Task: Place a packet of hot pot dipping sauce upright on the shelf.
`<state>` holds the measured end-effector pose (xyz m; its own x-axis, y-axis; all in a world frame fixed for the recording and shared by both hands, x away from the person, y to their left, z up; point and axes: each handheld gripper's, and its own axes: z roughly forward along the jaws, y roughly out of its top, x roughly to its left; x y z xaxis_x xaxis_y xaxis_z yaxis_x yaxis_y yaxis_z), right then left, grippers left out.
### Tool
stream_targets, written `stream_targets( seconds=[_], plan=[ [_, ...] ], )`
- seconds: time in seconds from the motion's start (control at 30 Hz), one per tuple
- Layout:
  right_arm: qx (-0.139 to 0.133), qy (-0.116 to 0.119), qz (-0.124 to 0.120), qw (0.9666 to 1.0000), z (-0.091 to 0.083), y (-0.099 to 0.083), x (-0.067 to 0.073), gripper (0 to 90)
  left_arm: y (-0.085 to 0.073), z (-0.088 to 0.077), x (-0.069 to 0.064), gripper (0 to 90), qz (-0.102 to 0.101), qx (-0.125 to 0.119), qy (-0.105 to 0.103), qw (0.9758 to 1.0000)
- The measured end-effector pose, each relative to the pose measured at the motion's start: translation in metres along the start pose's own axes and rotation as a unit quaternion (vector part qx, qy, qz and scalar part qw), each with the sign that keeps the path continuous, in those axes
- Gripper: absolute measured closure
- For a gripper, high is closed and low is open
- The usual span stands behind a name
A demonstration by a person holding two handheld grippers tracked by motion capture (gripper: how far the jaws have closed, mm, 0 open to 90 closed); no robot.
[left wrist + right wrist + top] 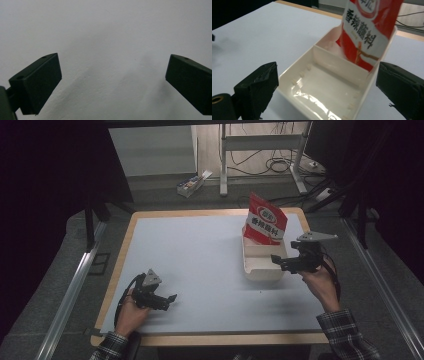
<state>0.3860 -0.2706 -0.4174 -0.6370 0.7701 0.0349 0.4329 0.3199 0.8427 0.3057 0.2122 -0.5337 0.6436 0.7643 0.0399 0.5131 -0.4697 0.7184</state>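
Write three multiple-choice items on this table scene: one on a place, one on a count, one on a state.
1. Where does the red packet stand?
A. In the white tray's far compartment
B. Flat on the table
C. Between the left gripper's fingers

2. How many compartments does the white tray have?
A. One
B. Two
C. Four

3. How is the right gripper?
A. Shut on the packet
B. Open
C. Shut on the tray

Key: 1 A, it leans upright behind the divider; 2 B, one divider splits it; 3 B, its fingers stand wide apart, holding nothing.
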Motion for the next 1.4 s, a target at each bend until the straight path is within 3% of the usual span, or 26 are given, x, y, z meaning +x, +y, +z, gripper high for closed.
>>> stream_targets(
  seconds=[0.3,0.67,0.8,1.4],
  plan=[
    [0.004,0.022,0.006,0.9997,-0.006,-0.020,0.020,2.0,0.000,0.000,-0.001,0.1,0.003,-0.001,0.001,1.0000],
    [0.015,0.027,-0.006,0.9995,-0.013,-0.045,0.037,2.0,0.000,0.001,-0.002,0.0,0.005,-0.003,0.001,1.0000],
    [0.028,0.028,-0.020,0.9990,-0.012,-0.057,0.041,2.3,0.000,0.001,-0.002,0.0,0.008,-0.002,0.001,1.0000],
    [0.081,0.020,-0.036,0.9959,0.011,-0.102,0.044,2.3,-0.001,0.002,-0.003,0.0,0.014,-0.003,-0.003,0.9999]
  ],
)
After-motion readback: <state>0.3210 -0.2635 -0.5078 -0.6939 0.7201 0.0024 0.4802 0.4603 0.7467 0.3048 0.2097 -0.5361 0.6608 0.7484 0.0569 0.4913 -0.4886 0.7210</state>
